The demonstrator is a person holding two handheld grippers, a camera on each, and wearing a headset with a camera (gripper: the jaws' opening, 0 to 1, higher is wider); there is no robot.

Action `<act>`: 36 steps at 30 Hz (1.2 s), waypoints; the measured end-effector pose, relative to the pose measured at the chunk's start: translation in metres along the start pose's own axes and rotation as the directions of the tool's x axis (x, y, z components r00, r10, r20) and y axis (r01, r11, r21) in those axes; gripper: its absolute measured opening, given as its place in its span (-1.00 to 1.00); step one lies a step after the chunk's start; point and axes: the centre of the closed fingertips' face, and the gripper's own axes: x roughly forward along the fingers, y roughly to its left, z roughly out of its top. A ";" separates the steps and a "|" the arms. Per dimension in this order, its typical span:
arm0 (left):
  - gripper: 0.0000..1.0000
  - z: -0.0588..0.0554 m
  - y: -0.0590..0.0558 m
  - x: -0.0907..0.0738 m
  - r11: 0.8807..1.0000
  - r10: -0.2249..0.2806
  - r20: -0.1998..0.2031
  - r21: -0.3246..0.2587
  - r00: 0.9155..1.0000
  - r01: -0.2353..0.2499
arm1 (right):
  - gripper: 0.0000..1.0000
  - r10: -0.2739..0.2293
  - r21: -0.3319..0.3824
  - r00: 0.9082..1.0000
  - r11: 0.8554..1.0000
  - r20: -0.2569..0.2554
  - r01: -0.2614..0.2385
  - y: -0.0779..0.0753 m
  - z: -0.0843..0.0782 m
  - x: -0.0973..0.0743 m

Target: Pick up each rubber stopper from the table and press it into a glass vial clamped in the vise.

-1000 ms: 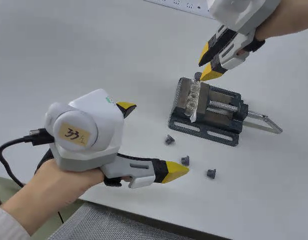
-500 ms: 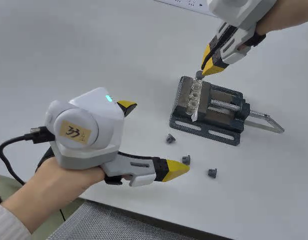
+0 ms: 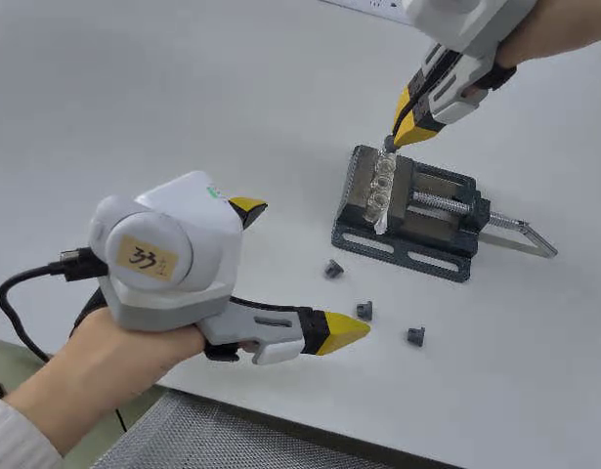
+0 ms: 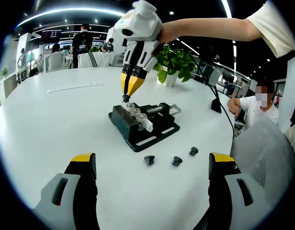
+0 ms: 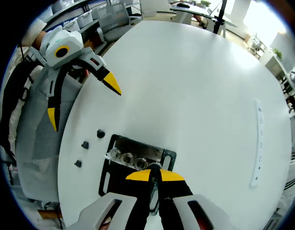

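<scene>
Left gripper: You are holding the left gripper [image 3: 295,270] low at the left, above the white table [image 3: 183,98]. Its jaws are spreading wide and gripping nothing.
Loose stoppers: Three small dark loose stoppers [image 3: 364,310] are lying on the table in a slanting row, apart from one another, between that gripper's yellow tips and the vise.
Vise: The black vise [image 3: 417,220] is sitting flat on the table right of center, with its screw handle sticking out to the right.
Vials: Clear glass vials [image 3: 378,191] are standing upright in a row, clamped in the vise.
Right gripper: You are reaching in from the upper right with the right gripper [image 3: 406,135] pointing down, jaws pinching together on a stopper.
Held stopper: The held stopper [image 4: 124,98] is sitting at the yellow tips, right at the mouth of the far end vial; how deep it is going in, I cannot tell.
</scene>
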 end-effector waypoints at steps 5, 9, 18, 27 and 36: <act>0.94 -0.002 0.000 0.000 1.000 0.001 -0.003 -0.003 1.000 -0.001 | -1.00 0.003 0.003 1.000 1.000 0.000 -0.003 0.001 0.000 -0.001; 0.94 -0.003 0.001 0.000 1.000 0.003 -0.006 -0.007 1.000 -0.003 | -1.00 0.000 -0.001 1.000 1.000 -0.007 0.000 0.008 0.002 -0.003; 0.94 -0.001 0.000 0.003 1.000 -0.001 -0.004 -0.009 1.000 0.001 | -1.00 -0.008 -0.035 0.999 0.999 -0.045 0.007 0.011 0.003 -0.002; 0.94 -0.003 0.000 0.003 1.000 -0.004 -0.009 -0.014 1.000 0.003 | -1.00 -0.013 -0.021 0.998 1.000 -0.055 0.012 0.005 -0.001 0.001; 0.94 -0.003 0.001 0.004 1.000 -0.001 -0.007 -0.018 1.000 0.001 | -1.00 -0.006 0.000 0.998 1.000 -0.058 0.006 0.005 -0.003 0.004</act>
